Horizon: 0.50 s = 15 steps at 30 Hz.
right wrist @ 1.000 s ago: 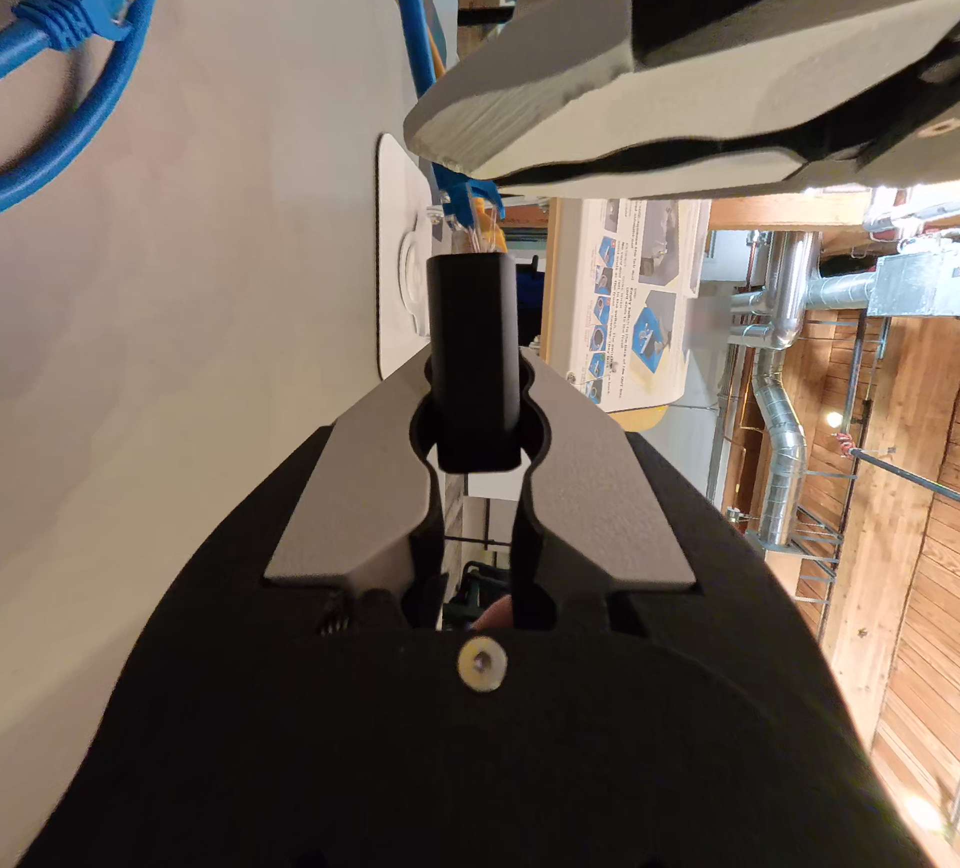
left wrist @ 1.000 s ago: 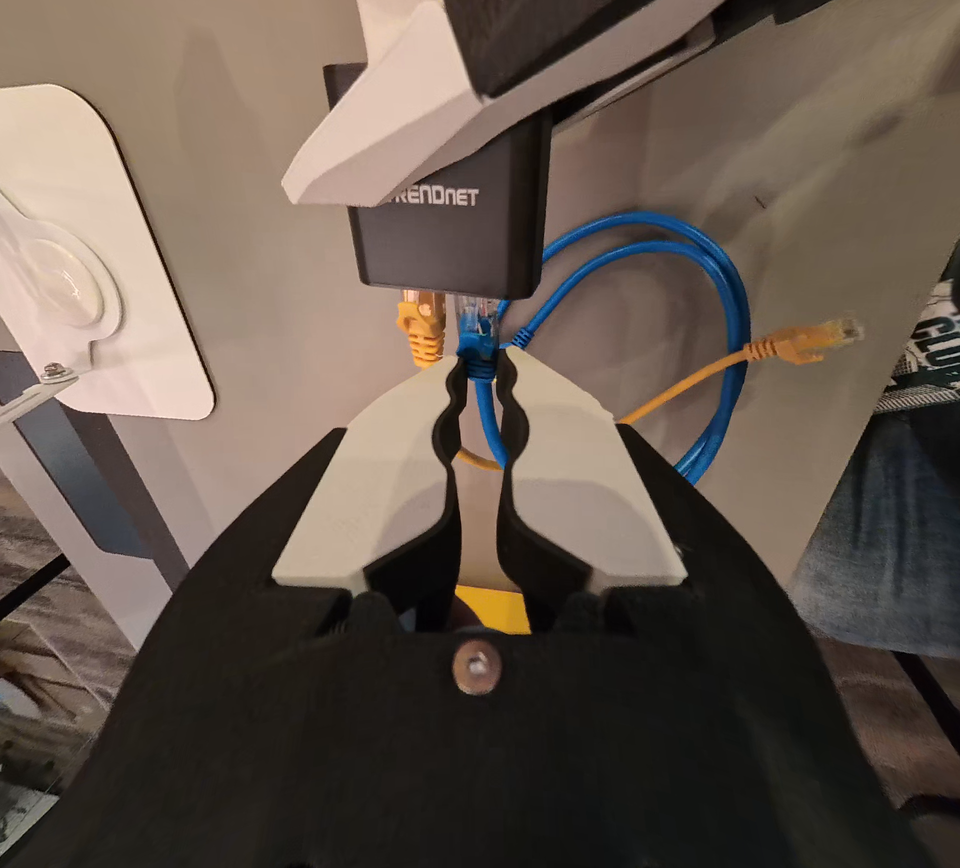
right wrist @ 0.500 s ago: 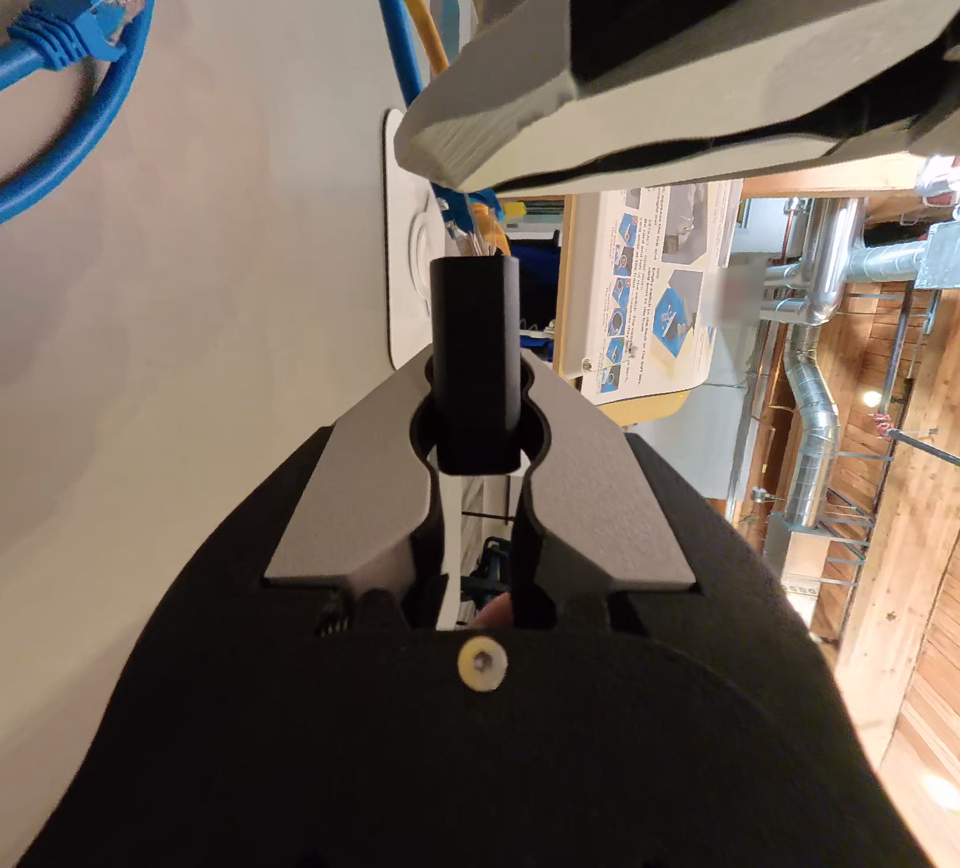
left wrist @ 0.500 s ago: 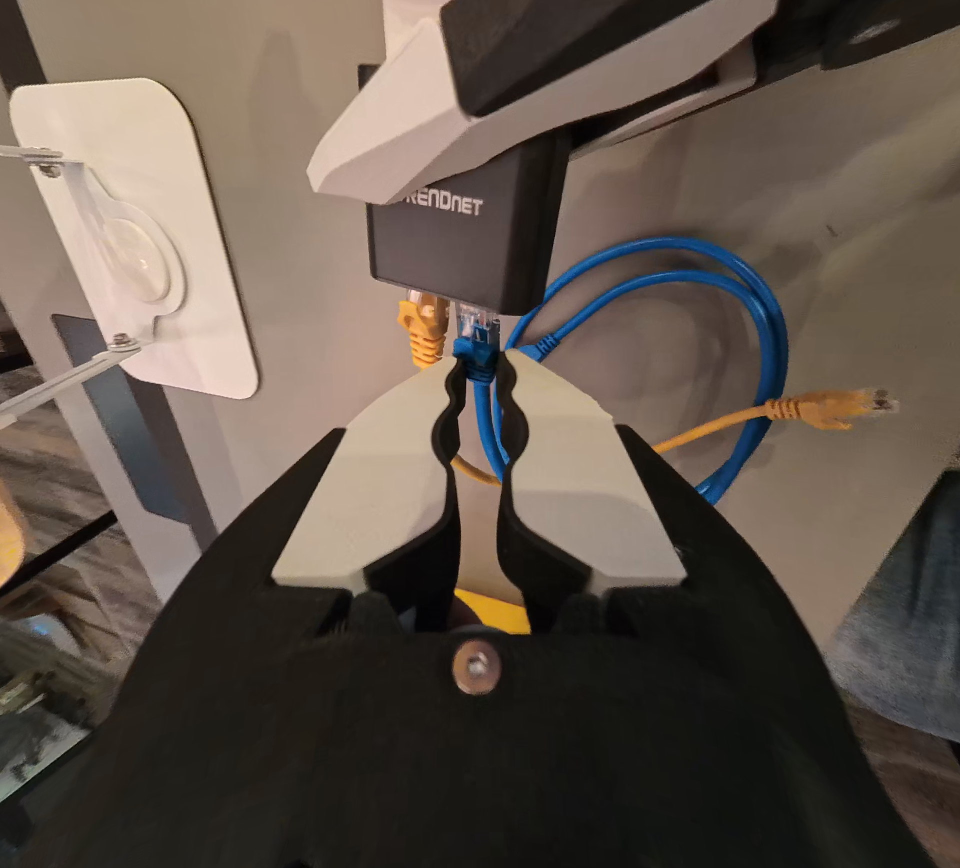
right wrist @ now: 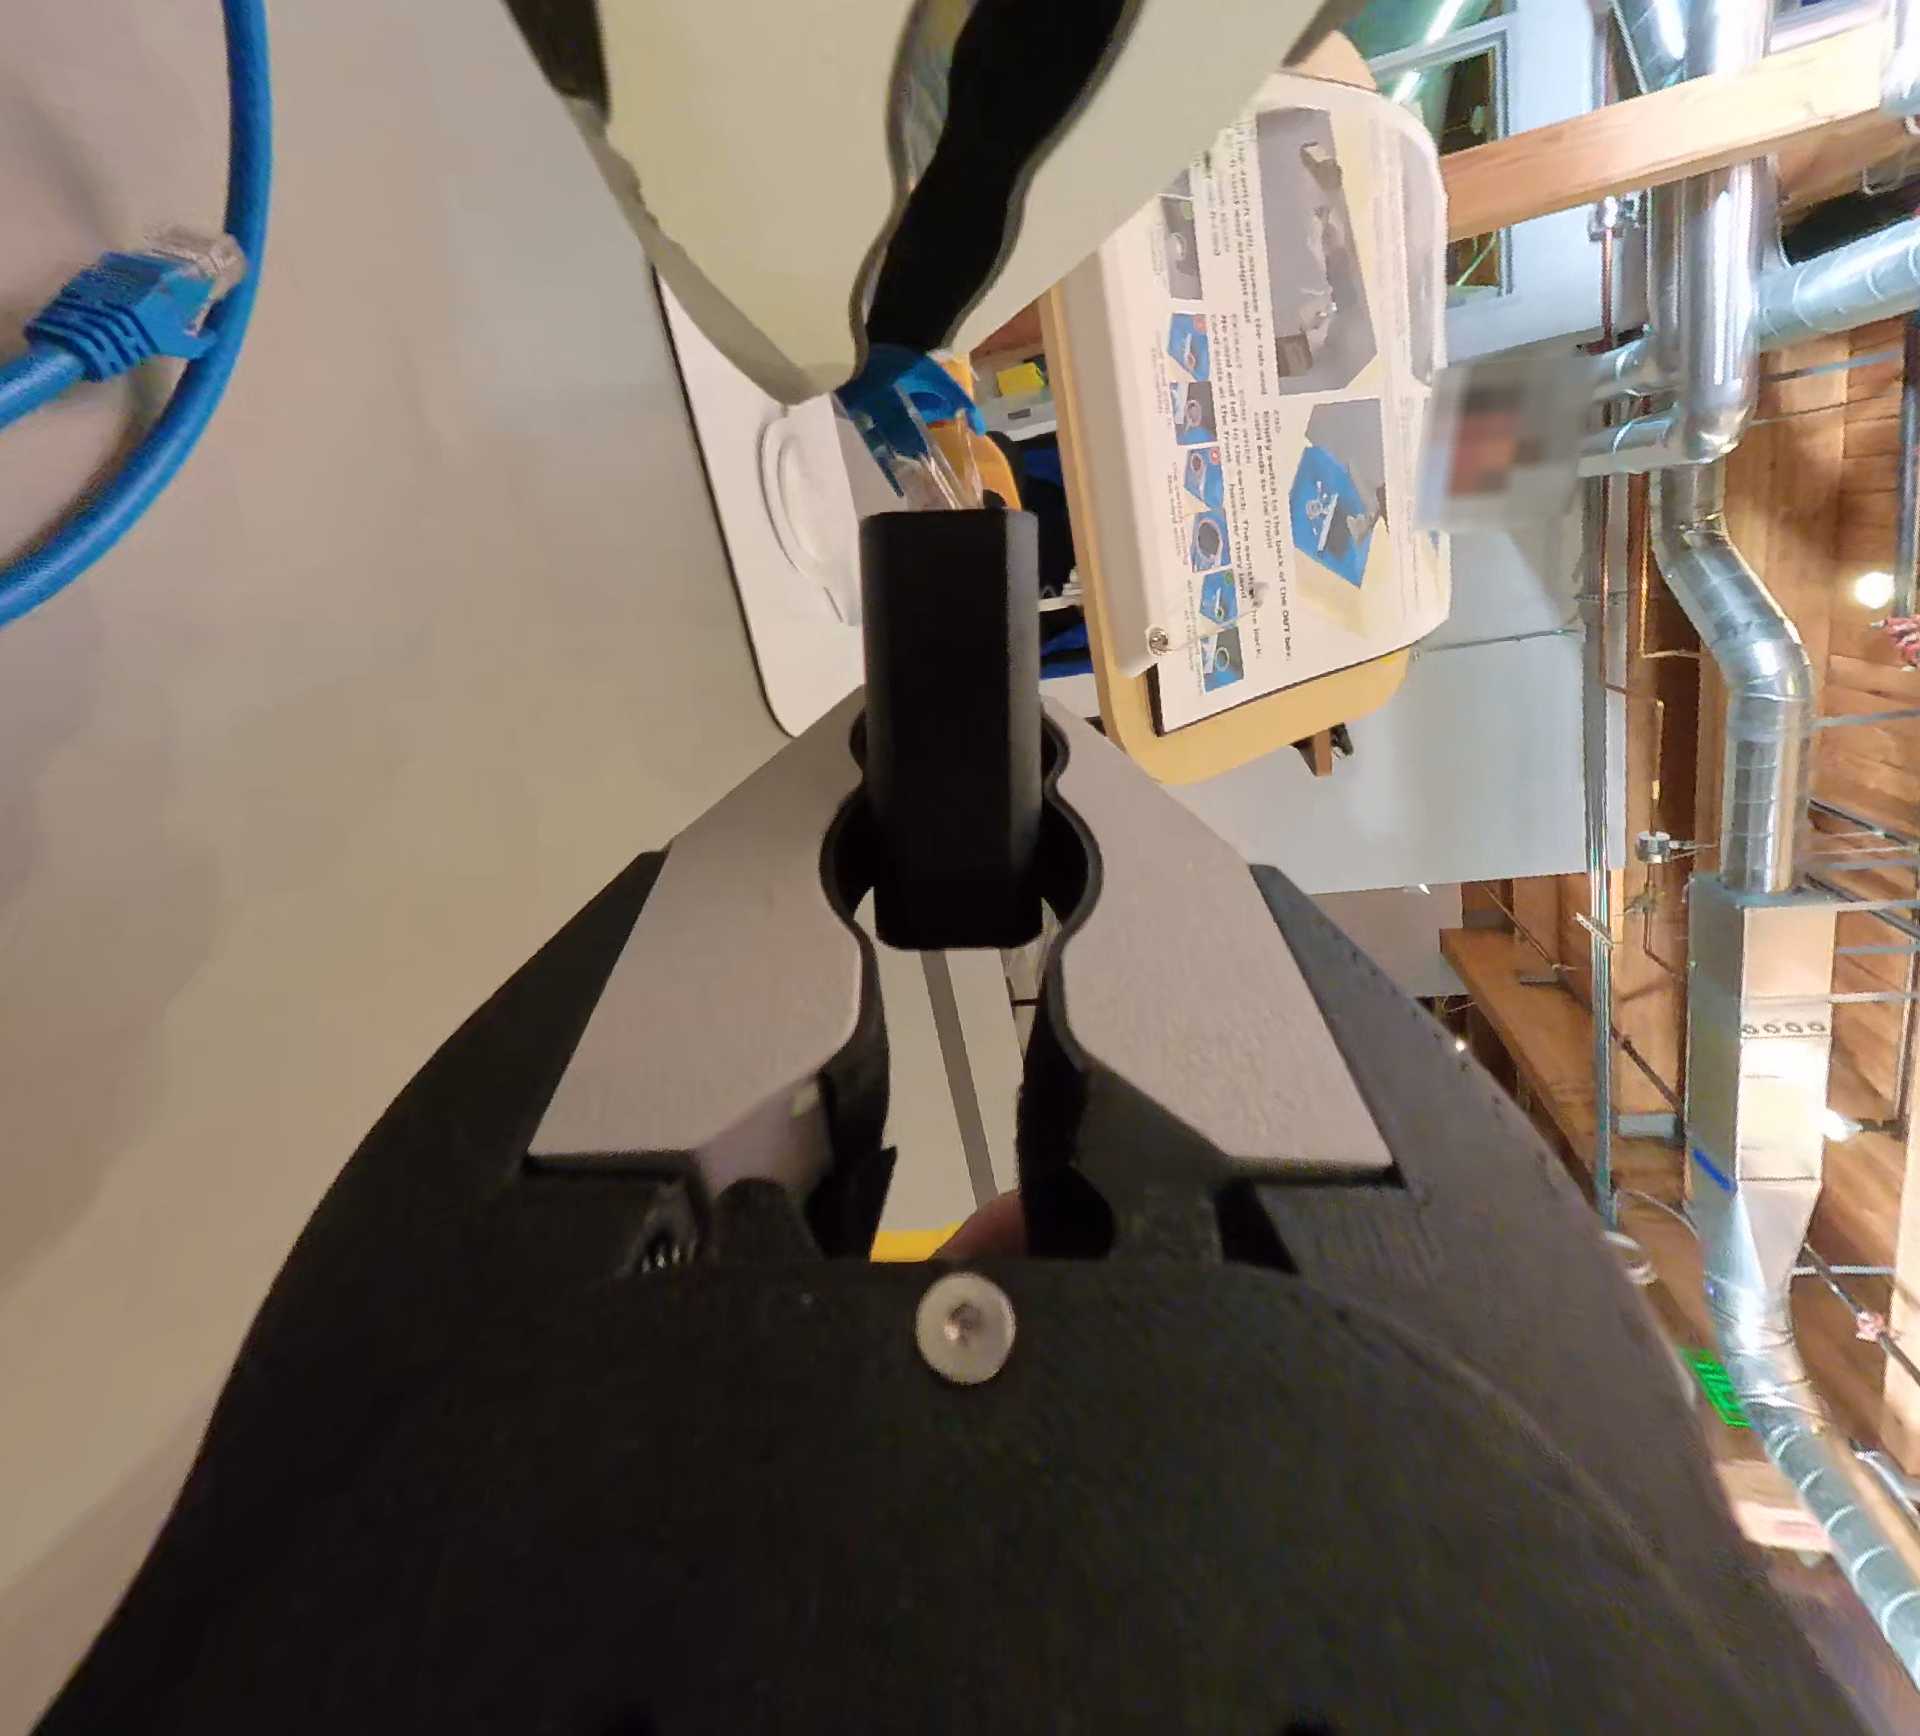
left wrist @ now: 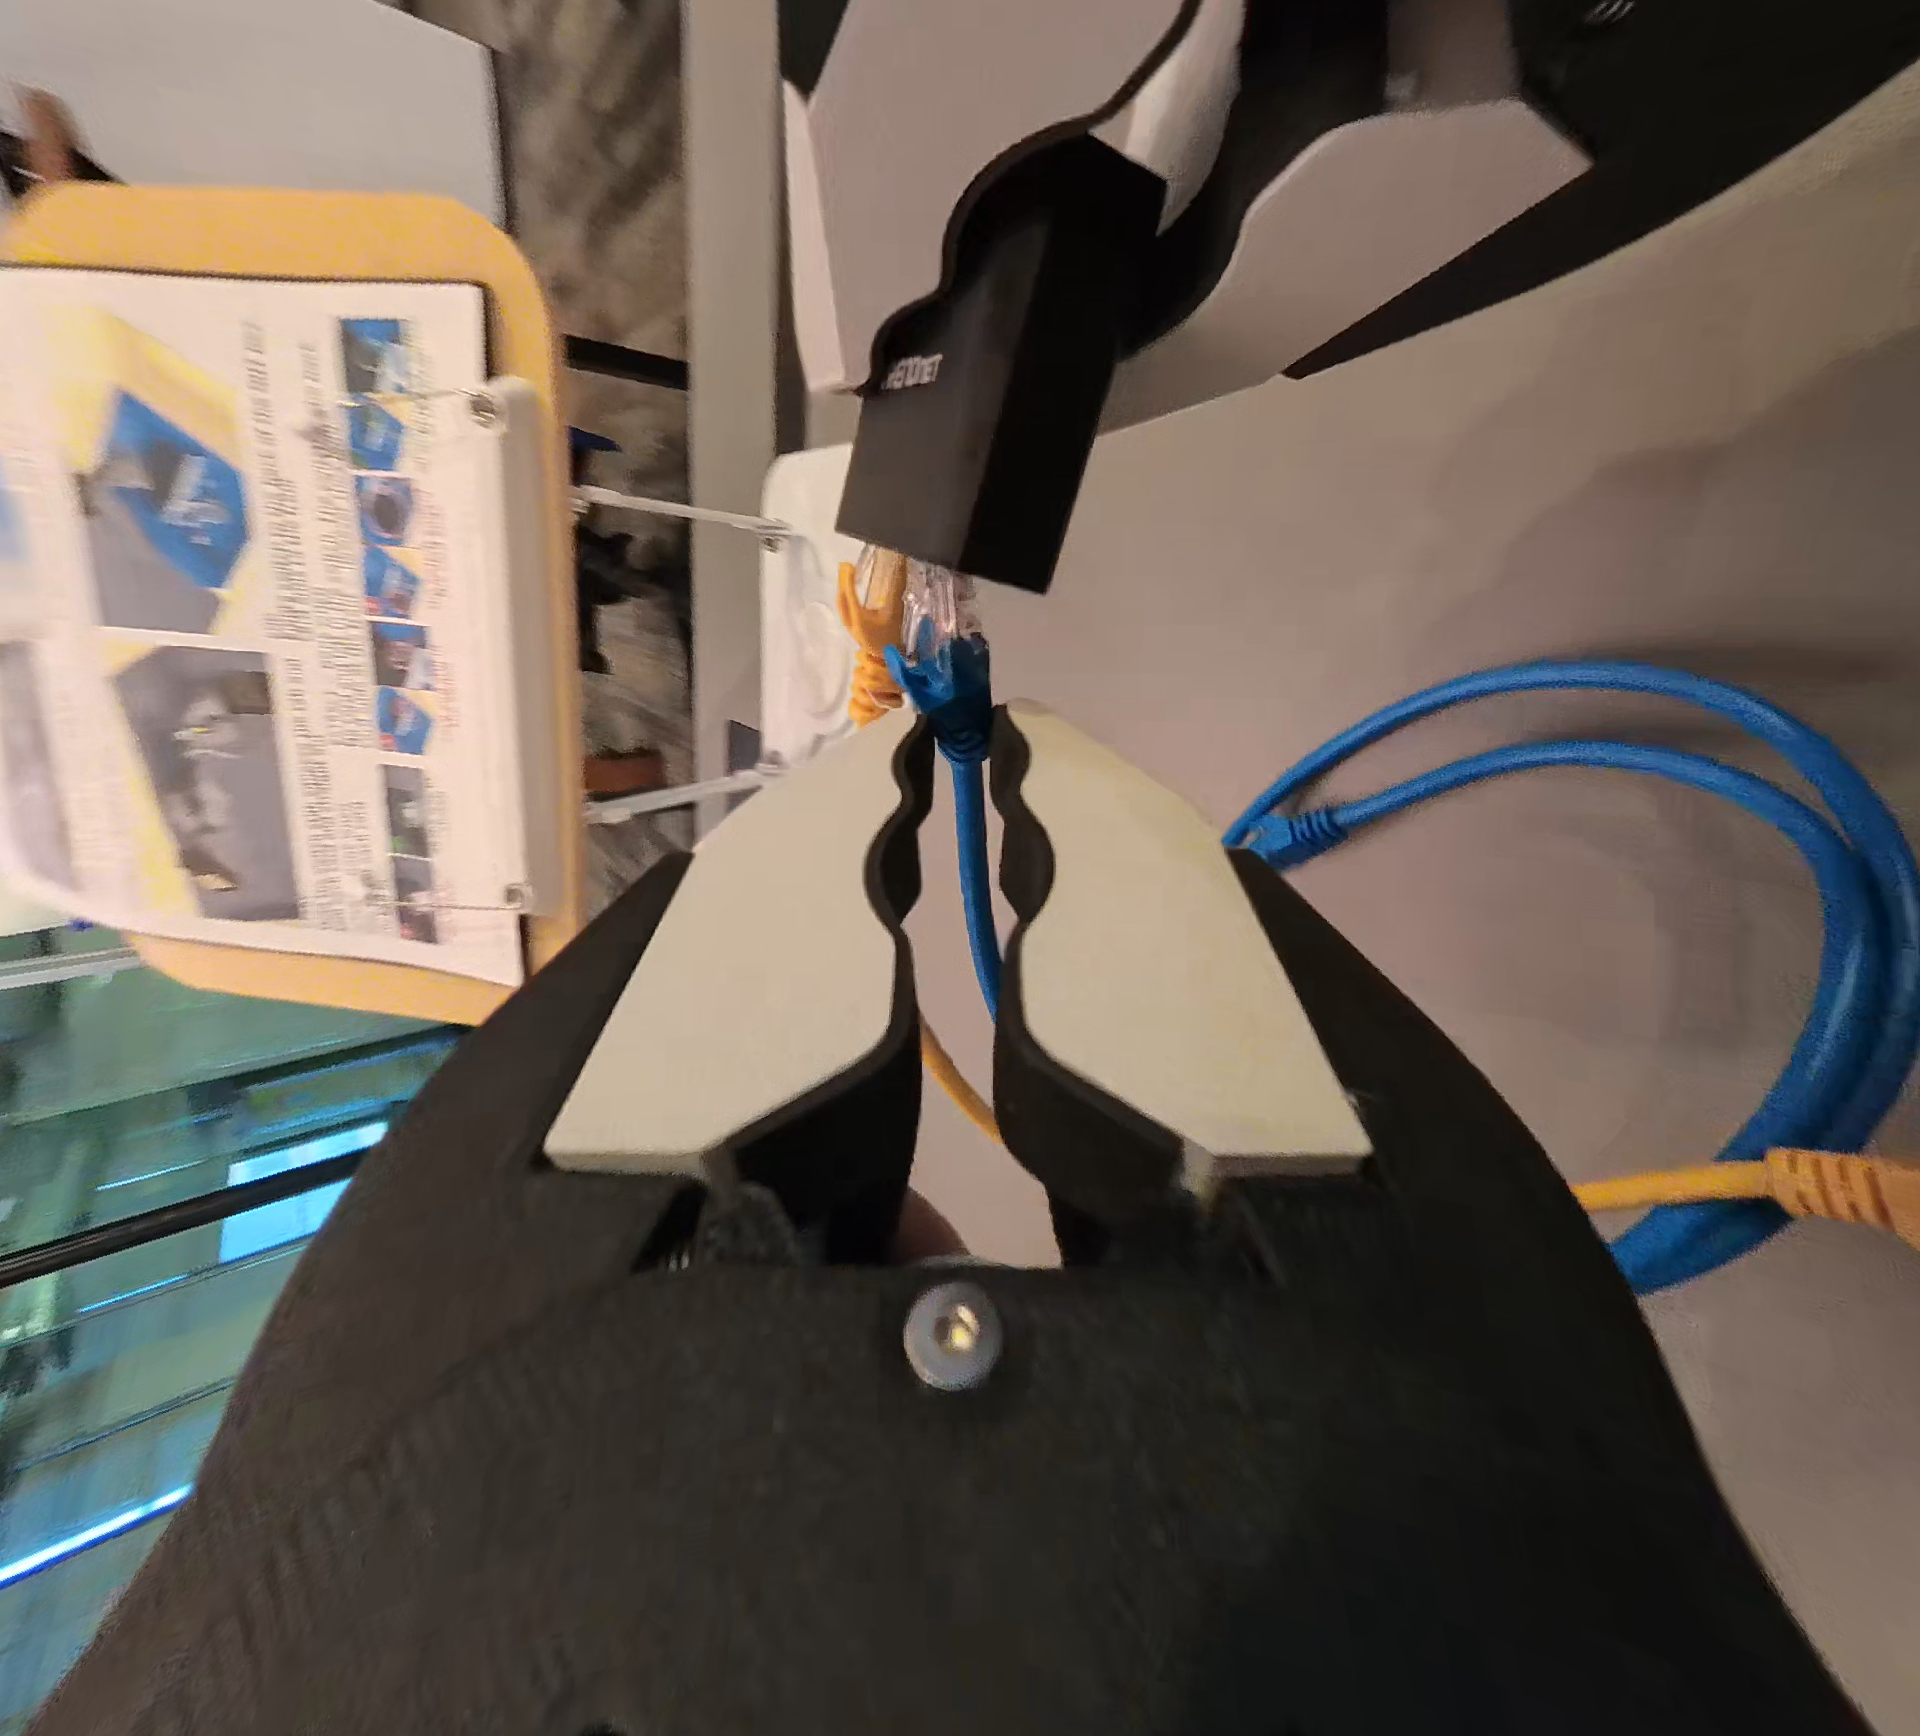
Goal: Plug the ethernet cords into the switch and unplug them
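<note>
The left gripper point(left wrist: 956, 730) is closed on the blue ethernet cord point(left wrist: 975, 865), just behind its blue plug point(left wrist: 940, 647). The fingertips pinch the ribbed boot of the plug, and the cord runs back between the two fingers. The clear head of this plug sits in a port on the lower face of the black network switch point(left wrist: 977, 429). How deep it sits I cannot tell, because the picture is blurred there. Directly beside it, on the left, an orange plug point(left wrist: 871, 616) is also in the switch.

The right gripper point(right wrist: 951, 751) is closed on the switch point(right wrist: 951, 730) and holds it by its narrow body, so that the switch stands out forward from the jaws. In the right wrist view the left gripper point(right wrist: 904, 346) comes from above with the blue plug point(right wrist: 888, 408) at the far end of the switch.

The rest of the blue cord lies in a loop point(left wrist: 1683, 865) on the grey counter point(left wrist: 1455, 564), and its other blue plug point(right wrist: 135, 304) lies free there. The far end of the orange cord point(left wrist: 1829, 1193) lies across the loop at the right edge of the left wrist view.

A white plate point(right wrist: 727, 543) lies on the counter behind the switch. Farther back stands a wooden board with a printed sheet point(right wrist: 1309, 398), and metal ducts point(right wrist: 1745, 751) run along a wooden wall.
</note>
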Tool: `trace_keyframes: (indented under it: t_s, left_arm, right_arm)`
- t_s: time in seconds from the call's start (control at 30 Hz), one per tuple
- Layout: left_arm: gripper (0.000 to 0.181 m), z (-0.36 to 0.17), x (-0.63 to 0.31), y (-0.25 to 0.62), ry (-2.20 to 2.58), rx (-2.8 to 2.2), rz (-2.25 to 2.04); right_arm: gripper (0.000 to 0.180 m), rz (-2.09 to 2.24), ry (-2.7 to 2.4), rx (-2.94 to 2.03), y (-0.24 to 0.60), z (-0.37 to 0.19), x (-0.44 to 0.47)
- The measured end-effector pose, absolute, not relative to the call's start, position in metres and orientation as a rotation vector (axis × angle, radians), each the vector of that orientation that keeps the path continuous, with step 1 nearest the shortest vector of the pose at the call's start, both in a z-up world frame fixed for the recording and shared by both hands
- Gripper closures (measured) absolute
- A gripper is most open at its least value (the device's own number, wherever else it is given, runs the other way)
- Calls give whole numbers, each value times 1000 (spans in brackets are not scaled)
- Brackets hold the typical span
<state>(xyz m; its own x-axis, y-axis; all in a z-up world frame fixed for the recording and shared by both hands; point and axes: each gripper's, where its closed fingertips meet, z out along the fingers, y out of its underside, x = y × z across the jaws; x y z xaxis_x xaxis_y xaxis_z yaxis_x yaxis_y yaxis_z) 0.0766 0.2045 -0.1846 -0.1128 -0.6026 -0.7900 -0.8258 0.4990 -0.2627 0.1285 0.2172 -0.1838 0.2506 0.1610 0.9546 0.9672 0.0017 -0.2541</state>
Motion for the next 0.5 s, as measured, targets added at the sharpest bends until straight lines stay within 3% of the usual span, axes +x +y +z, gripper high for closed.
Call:
trace_keyframes:
  t_s: [0.5]
  left_arm:
    - [173, -169, 80, 201, 1721, -1054, 338]
  right_arm:
    - [158, -976, -1150, -1384, 213, -173, 133]
